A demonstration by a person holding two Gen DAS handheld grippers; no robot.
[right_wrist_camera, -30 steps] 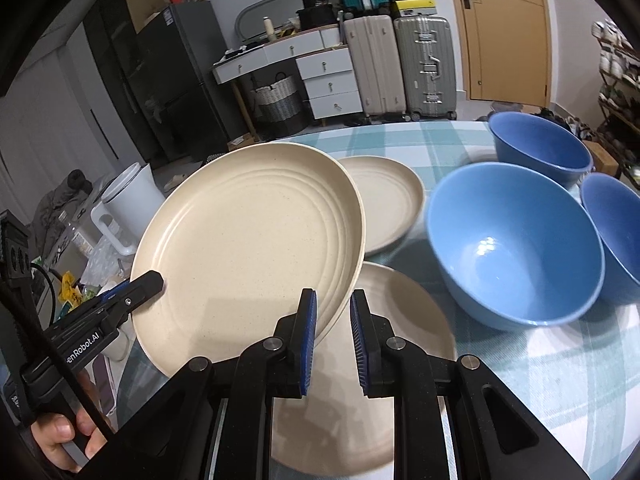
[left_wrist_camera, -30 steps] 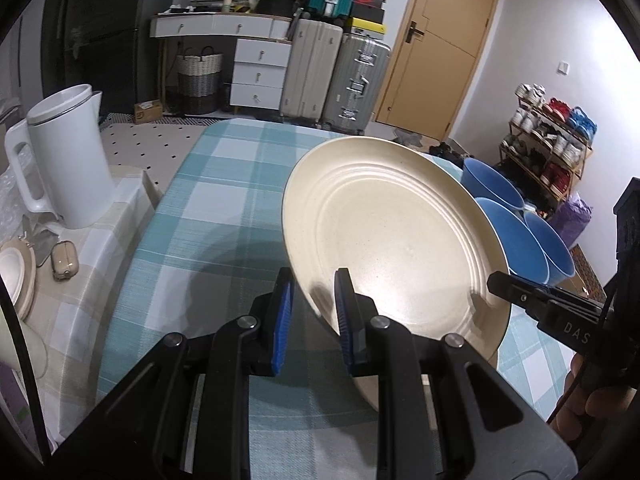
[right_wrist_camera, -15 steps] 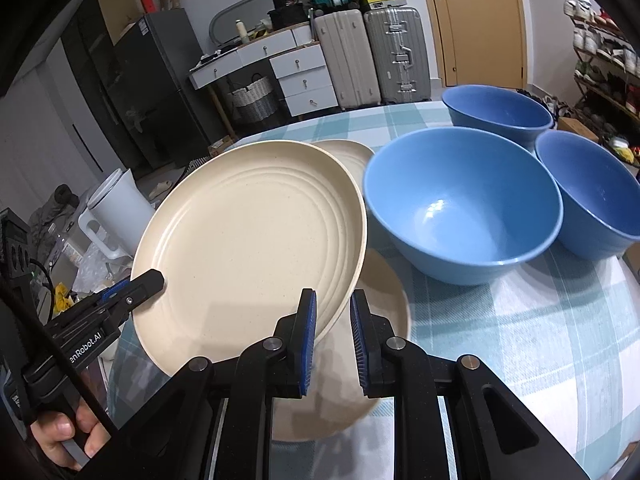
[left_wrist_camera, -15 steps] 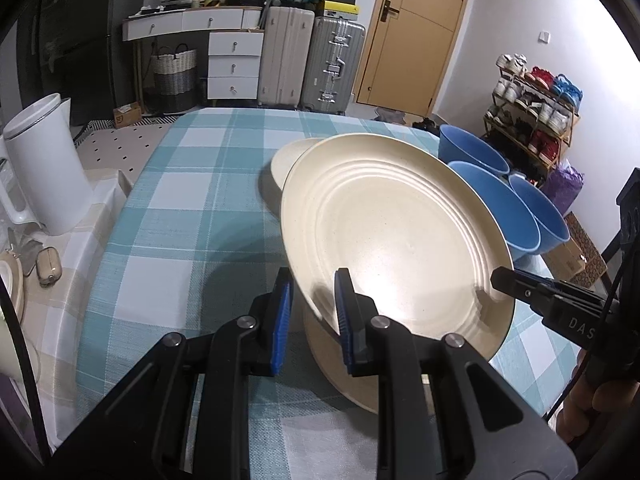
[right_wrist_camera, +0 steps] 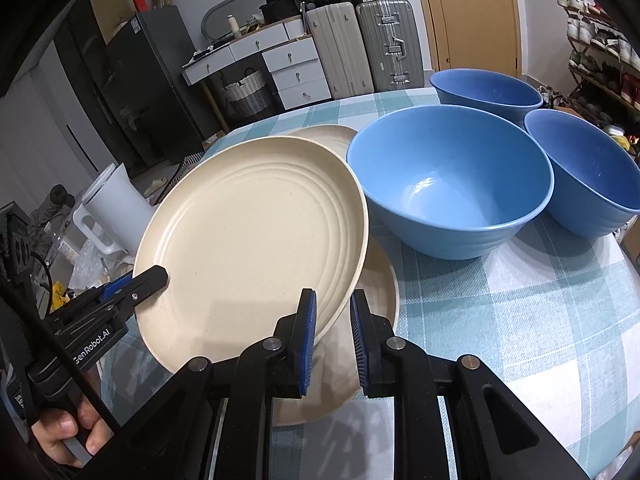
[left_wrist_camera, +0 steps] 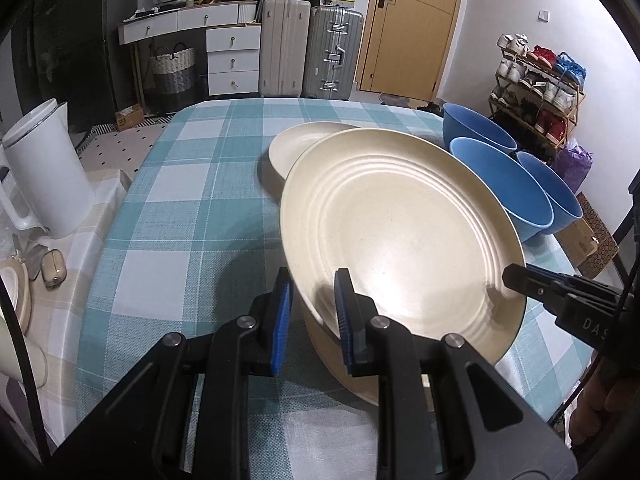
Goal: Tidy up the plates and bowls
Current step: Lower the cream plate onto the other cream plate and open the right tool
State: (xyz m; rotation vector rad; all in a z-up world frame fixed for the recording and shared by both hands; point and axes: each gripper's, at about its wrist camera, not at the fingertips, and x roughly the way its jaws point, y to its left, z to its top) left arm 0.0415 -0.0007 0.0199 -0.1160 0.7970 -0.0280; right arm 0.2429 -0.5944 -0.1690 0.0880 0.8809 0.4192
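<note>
Left wrist view: left claw [left_wrist_camera: 310, 308] and right claw [right_wrist_camera: 332, 330] each clamp opposite rims of one cream plate [left_wrist_camera: 400, 240], held tilted directly above a second plate [right_wrist_camera: 380, 292] on the worktop [left_wrist_camera: 180, 208]. Counted: three cream plates, the third [left_wrist_camera: 288, 148] beyond; three blue bowls [right_wrist_camera: 452, 184], right.

bg: white walls | wood door [left_wrist_camera: 408, 28] far R | 2 suitcases [left_wrist_camera: 312, 54] by door, boxes on top | white drawer unit [left_wrist_camera: 232, 58] + wicker basket [left_wrist_camera: 173, 70] far L | shoe rack [left_wrist_camera: 538, 92] R wall | dark fridge [right_wrist_camera: 160, 80] | table w/ teal check cloth [left_wrist_camera: 192, 208] | white kettle [left_wrist_camera: 44, 172] off table's L edge
</note>
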